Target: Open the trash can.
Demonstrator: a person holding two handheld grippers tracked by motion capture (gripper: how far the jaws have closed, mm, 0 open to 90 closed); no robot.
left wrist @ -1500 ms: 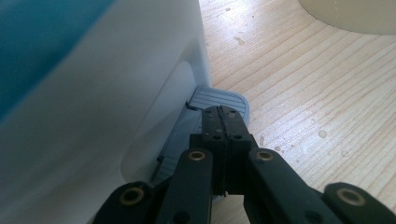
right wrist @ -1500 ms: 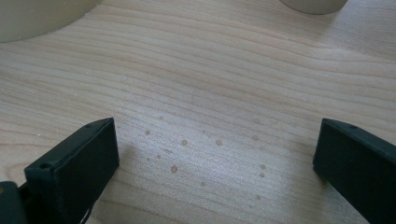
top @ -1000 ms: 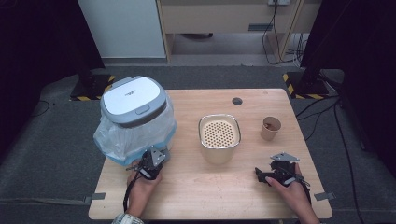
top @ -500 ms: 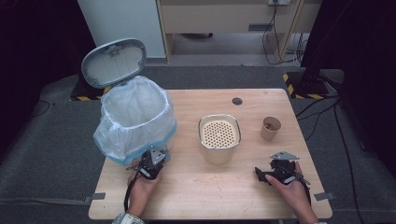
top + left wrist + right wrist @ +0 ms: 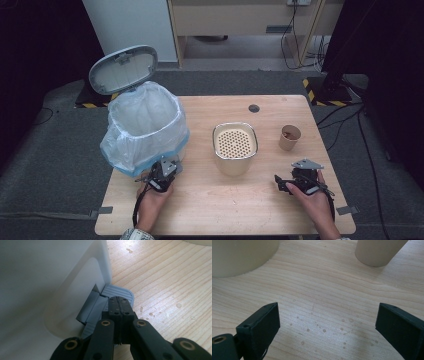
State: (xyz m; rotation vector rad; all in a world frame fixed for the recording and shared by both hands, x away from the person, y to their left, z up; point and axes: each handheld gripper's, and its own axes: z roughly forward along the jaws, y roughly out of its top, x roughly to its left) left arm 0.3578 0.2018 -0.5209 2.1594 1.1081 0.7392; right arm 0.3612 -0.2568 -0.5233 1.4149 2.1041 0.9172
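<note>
A white pedal bin (image 5: 145, 127) lined with a clear plastic bag stands at the table's left, its grey lid (image 5: 123, 69) raised behind it. My left gripper (image 5: 166, 169) is shut at the bin's base. In the left gripper view its closed tips (image 5: 119, 300) rest on top of the grey ribbed pedal (image 5: 125, 292), with nothing held between them. My right gripper (image 5: 283, 184) sits low over bare wood at the front right. It is open (image 5: 328, 315); its jaws have just been closing a little, with nothing between them.
A cream canister (image 5: 235, 147) with a perforated top stands mid-table, and a brown paper cup (image 5: 289, 137) is to its right. Both appear ahead of the right gripper as the canister (image 5: 242, 255) and cup (image 5: 377, 251). A small black disc (image 5: 254, 108) lies near the wooden table's (image 5: 225, 205) far edge.
The bin's lid has swung from closed to fully raised and stays up. Both hands have kept their places.
</note>
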